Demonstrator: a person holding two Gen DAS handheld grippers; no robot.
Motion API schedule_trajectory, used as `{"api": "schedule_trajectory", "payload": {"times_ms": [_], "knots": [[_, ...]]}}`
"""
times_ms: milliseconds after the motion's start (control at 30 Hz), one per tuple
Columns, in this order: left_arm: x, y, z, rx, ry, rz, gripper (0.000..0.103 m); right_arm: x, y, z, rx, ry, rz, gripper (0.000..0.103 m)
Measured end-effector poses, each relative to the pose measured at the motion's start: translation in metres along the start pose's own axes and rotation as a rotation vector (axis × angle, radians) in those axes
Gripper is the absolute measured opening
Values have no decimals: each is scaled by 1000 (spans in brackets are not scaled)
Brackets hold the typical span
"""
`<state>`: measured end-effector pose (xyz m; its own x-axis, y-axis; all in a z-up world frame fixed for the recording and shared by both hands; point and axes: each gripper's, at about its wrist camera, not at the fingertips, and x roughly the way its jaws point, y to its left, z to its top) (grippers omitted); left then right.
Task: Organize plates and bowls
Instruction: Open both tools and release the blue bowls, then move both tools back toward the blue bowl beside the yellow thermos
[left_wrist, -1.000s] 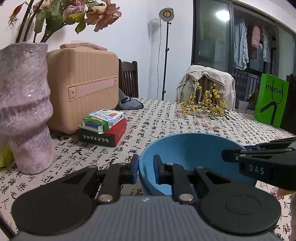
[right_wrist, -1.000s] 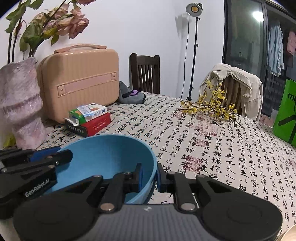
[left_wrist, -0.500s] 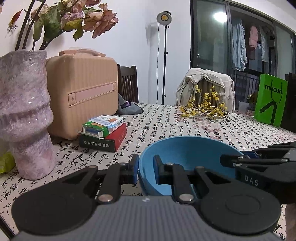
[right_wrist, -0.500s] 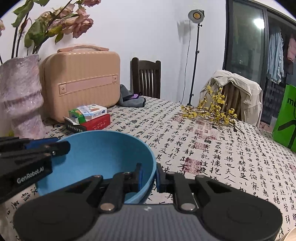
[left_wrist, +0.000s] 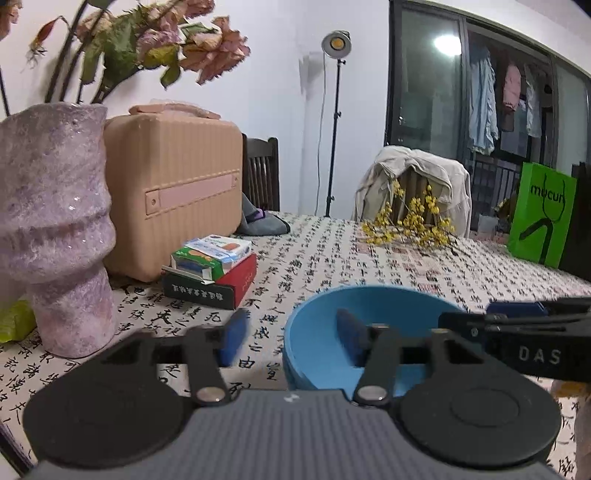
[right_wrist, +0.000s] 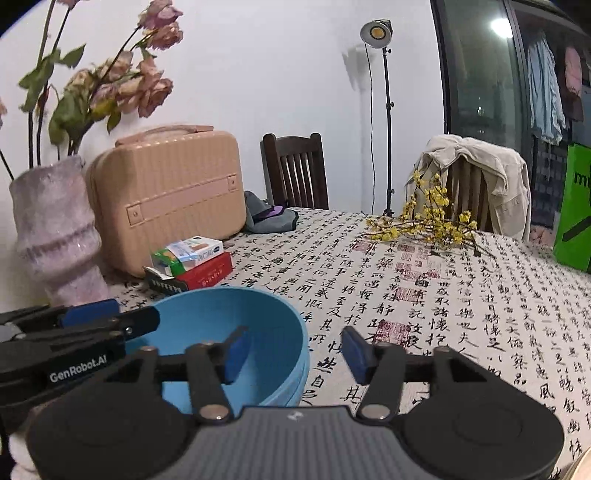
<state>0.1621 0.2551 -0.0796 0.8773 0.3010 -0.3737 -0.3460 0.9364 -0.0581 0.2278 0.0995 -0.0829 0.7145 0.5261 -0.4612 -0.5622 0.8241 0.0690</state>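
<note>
On the near part of the table (right_wrist: 461, 295), covered with a calligraphy-print cloth, sits a blue bowl (right_wrist: 236, 325), upright, resting on the cloth; left gripper (left_wrist: 291, 339) released, jaws having just been opening, one blue pad outside the bowl's left wall and the other inside the bowl, both clear of the rim between them; right gripper (right_wrist: 295, 352) likewise released, jaws having just been opening, left pad inside the bowl and right pad outside over the cloth, rim between them untouched; each gripper shows in the other's view, at opposite sides of the bowl; far left of the bowl a mauve vase (left_wrist: 55, 229) with dried flowers, beside it a beige case (left_wrist: 173, 199); stacked small boxes (left_wrist: 212, 269) lie just in front of the case, apart from the bowl; farther right a spray of yellow blossoms (right_wrist: 424, 221) lies on the cloth; green bag (left_wrist: 541, 214) at far right edge.
</note>
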Motion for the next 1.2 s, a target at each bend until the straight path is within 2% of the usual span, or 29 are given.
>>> {"api": "schedule_trajectory", "payload": {"times_ms": [67,133,167,233,300,600,800,1200], "knots": [[-5,3,2,-22,-17,1,87,-3,-4,0,19,3,13,66],[-9,6,5,-40,-27,-7,91,-7,-8,-1,37,2,25,77],[-11,8,7,-52,-30,-13,102,-9,-10,-1,44,0,27,81],[-16,11,7,-83,-47,-18,103,-15,-15,-2,59,-9,35,97],[-21,12,9,-92,-52,-34,103,-21,-19,-4,72,-16,43,103],[-49,8,-1,-79,-102,-91,103,-50,-31,-21,115,-41,26,103],[-72,-2,-19,-59,-136,-144,103,-78,-37,-45,115,-89,-25,103],[-98,-49,-55,-5,-183,-194,103,-129,-59,-101,203,-144,-113,103]]}}
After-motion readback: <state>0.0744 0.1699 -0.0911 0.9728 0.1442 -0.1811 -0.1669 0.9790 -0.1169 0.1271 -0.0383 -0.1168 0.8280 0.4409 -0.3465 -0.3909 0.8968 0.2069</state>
